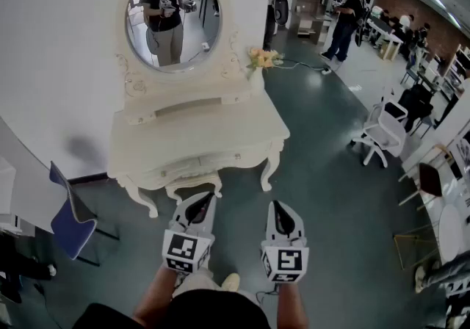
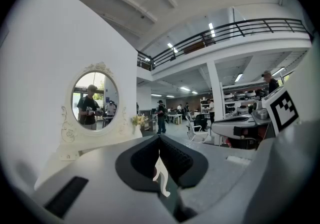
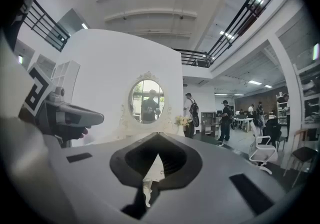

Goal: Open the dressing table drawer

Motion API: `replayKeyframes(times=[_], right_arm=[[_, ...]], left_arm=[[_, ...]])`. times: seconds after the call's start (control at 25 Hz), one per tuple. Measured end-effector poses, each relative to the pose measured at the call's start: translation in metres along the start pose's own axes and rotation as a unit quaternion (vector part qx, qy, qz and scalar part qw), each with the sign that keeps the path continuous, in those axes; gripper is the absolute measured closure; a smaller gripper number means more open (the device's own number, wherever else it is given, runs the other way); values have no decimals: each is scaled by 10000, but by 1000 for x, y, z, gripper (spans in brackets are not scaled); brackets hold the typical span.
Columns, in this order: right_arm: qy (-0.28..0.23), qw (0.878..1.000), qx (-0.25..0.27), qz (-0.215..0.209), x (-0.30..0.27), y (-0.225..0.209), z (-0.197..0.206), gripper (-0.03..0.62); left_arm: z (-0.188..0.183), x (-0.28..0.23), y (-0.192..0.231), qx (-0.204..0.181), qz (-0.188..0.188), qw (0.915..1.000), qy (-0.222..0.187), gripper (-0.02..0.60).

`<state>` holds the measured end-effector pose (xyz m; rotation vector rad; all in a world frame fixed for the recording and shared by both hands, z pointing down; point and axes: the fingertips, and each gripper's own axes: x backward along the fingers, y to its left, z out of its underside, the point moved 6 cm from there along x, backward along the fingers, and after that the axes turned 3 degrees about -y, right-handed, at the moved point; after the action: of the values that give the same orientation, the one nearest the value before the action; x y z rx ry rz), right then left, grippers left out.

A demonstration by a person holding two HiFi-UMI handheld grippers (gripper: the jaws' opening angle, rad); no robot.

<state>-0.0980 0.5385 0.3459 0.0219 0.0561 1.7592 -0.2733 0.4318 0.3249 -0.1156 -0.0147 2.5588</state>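
The white table (image 1: 220, 129) stands against the wall (a round mirror (image 1: 172, 19) rises at its back edge). Its drawer (image 1: 192, 166) is shut, in the front edge under the top. The left claw (image 1: 204, 197) and the right claw (image 1: 279, 208) hang before this front edge, not touching it, both clenched on nothing.

Stool (image 1: 192, 186) is being partly hidden by left gripper (image 1: 200, 201); drawer (image 1: 192, 167) handle is being rendered too small; drawer is being blocked in gripper views.
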Motion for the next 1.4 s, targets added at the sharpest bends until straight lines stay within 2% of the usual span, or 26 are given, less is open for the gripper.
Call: replayKeyframes(times=[0.4, 0.68, 1.08, 1.16, 1.4], right_arm=[[72, 10000, 10, 11, -7, -14, 8, 595], [306, 9995, 8, 33, -30, -26, 12, 595], [302, 9995, -6, 46, -120, -49, 16, 595], [405, 9991, -35, 80, -142, -53, 13, 595], [301, 9995, 1, 93, -214, -66, 15, 595]], left_arm=[[2, -16, -5, 23, -7, 10000, 27, 578], [1, -50, 0, 22, 92, 9999, 34, 578], [-1, -136, 48, 32, 137, 9999, 54, 578], [-3, -155, 61, 29, 157, 9999, 62, 578], [-4, -208, 108, 116, 124, 9998, 116, 578]])
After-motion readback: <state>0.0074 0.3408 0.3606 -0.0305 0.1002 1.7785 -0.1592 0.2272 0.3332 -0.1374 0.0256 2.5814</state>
